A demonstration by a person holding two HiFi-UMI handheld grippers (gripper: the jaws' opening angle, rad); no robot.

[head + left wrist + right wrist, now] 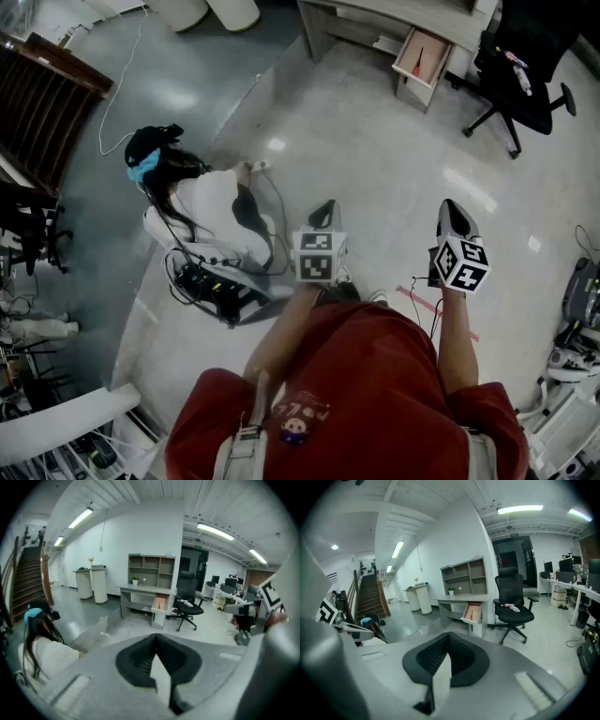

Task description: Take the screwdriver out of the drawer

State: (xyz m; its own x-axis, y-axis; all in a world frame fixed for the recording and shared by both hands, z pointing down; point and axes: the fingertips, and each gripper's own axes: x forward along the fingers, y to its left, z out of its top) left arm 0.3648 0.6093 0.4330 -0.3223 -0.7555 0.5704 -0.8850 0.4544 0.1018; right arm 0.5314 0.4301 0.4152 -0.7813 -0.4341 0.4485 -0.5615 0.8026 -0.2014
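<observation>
Screwdriver in open drawer, far fwd of right gripper.

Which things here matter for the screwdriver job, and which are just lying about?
Job: open drawer; red item in it, probably the screwdriver; left gripper and right gripper, both shut, empty.
Lying about: office chair; shelf; stairs; seated person.

The floor looked glossy and smooth with bright reflections, the drawer showed a pale wood-like inside, the shirt was soft red cloth, and the left claw and right claw were matt grey plastic with ribbed black pads.
</observation>
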